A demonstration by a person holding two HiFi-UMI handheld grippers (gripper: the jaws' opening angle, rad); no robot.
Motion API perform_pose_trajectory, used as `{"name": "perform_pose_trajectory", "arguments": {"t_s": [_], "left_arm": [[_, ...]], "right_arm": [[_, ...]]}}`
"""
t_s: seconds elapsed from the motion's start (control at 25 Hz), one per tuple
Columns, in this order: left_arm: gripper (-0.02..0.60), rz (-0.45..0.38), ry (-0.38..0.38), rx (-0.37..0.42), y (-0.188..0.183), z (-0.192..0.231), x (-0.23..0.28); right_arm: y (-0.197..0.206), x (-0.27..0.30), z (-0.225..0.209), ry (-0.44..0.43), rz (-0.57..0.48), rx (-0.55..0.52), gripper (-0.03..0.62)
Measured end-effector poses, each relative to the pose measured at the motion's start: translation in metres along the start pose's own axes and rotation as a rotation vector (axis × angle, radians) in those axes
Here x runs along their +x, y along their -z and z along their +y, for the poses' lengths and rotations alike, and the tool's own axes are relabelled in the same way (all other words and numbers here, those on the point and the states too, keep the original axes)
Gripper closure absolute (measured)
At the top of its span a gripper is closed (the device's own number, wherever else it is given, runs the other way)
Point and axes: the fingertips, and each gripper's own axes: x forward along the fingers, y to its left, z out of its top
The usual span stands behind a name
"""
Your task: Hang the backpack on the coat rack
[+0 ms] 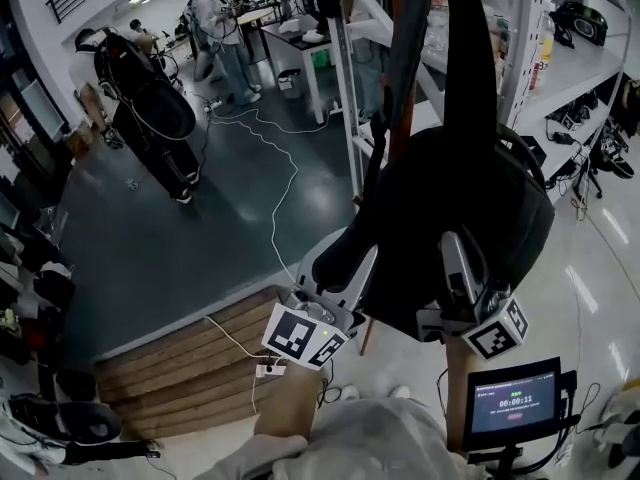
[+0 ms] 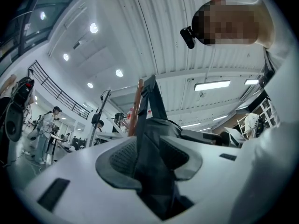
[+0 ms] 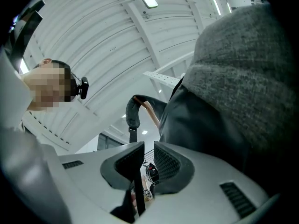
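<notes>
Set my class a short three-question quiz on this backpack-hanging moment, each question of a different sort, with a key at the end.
1. True or false: the left gripper holds nothing.
2. What runs between the jaws of the right gripper? A) a thin webbing strap B) a power cable C) a water bottle
3. Short answer: in the left gripper view, what stands just behind the upper strap of the backpack?

Key:
1. False: its jaws are closed on the backpack's dark strap.
2. A
3. A brown wooden pole.
</notes>
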Motion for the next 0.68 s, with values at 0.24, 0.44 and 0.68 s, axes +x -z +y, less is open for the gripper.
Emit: {"name": "perform_pose_trajectory", "arguments": {"t_s": [0.24, 0.44, 0.68], "left_arm": [[0.442, 0.004, 0.0, -0.009, 0.0012, -0.0009, 0.0001], [0.442, 0.008, 0.007, -0.014, 0.0022, -0.0034, -0.0008], [0.442, 0.01, -0.001, -0.016, 0.002, -0.0022, -0.0028]], "right_arm": [[0.0036, -0.0001, -0.0027, 0.011, 0.008, 0.016, 0.523], [0.0054, -0.001, -0.0037, 0.021, 0.015, 0.026, 0.523], [0.006, -0.0023, -0.0053, 0.031, 0.019, 0.033, 0.523]]}}
